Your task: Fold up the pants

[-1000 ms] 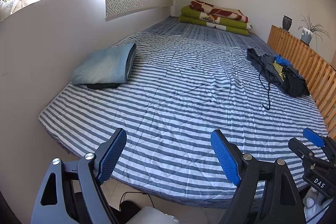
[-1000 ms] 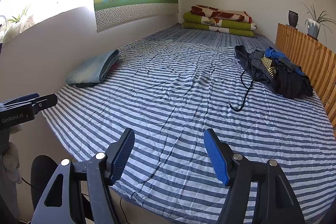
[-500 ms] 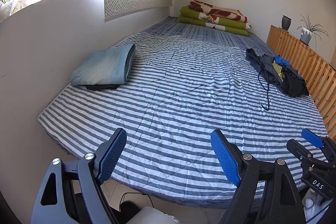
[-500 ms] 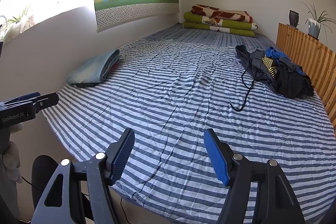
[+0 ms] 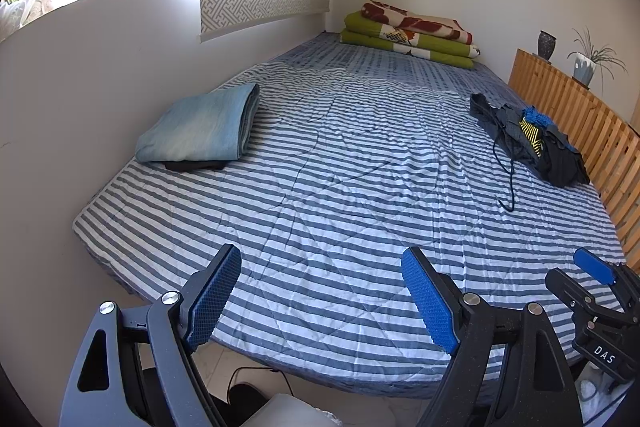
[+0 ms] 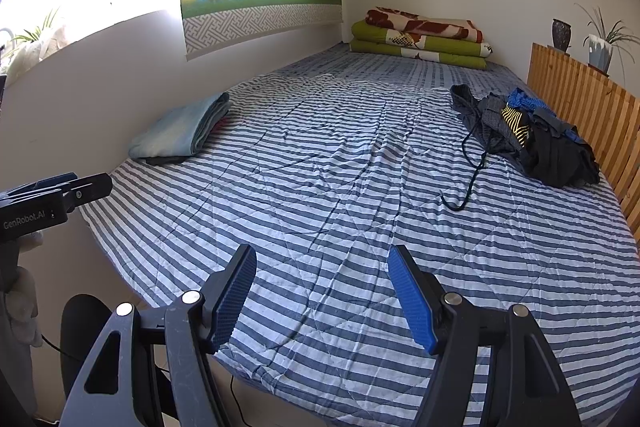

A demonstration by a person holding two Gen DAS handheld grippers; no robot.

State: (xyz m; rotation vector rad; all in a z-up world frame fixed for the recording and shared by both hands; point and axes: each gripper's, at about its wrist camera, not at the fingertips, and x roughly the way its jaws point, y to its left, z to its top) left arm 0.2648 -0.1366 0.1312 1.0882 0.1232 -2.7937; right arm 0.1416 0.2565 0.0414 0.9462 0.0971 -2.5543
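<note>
bed [image 5: 344,187]: striped quilt, middle bare, room to lay a garment flat.
blankets [image 5: 412,35]: green/red stack at far end by the wall, not part of job.
done pile [image 5: 200,125]: light-blue folded pants on far-left side by the wall, dark folded item under it. Looks finished, judging by the neat edges.
to-do pile [image 6: 528,139]: dark crumpled clothes w/ yellow + blue bits, right side of bed, just beside the wood slat rail [image 6: 580,99]. Drawcord [image 6: 466,179] trails off toward bed middle. Can't tell how many pcs are in it or which are pants.
left claw [image 5: 320,301]: wide, empty, over near edge of bed, well apart from both piles.
right claw [image 6: 322,301]: wide, empty, also at near edge, heap ahead-right.
progress: est. partway. At least 1 pc folded + stacked, heap untouched.
left: pull next pants from heap, spread in middle, fold, stack on left pile.
</note>
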